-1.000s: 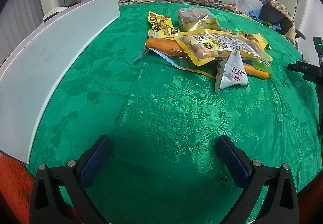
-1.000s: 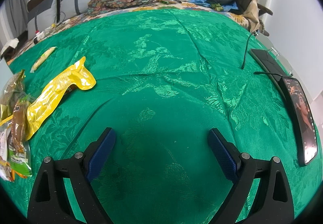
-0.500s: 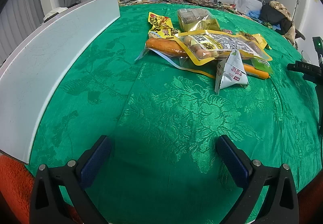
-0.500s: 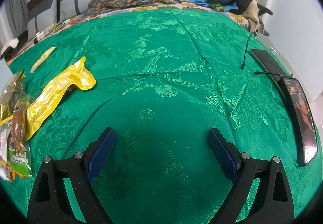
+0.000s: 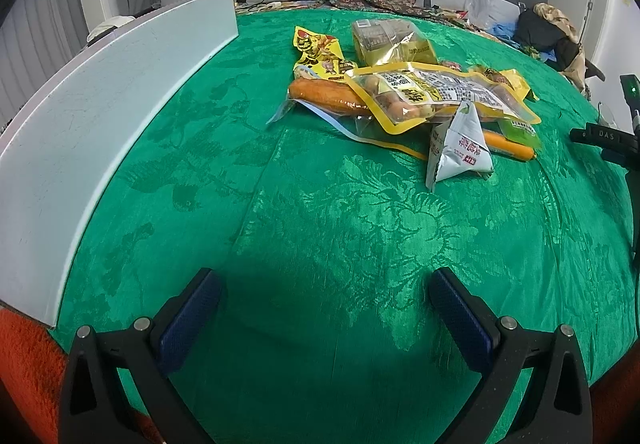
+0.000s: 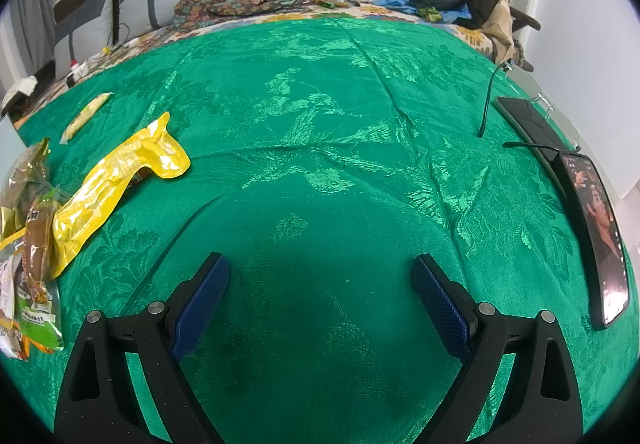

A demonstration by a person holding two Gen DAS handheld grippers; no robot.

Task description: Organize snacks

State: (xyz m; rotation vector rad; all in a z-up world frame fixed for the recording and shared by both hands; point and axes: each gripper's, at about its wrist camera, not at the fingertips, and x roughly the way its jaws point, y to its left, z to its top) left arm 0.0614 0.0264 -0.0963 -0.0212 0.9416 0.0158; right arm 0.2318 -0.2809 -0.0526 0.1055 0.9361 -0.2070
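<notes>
Left wrist view basically hasn't budged lately: both grippers, left gripper and right gripper, hover jaws wide and empty over the green bedspread, snack pile untouched, so sorting hasn't started.

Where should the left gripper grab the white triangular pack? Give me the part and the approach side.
Grip the white pack near its peak, where the pyramid narrows to a flat seal, coming from above with the open left gripper. It stands upright at the near edge of the snack pile, so the near side is unobstructed; probably safer than the wide base.
</notes>
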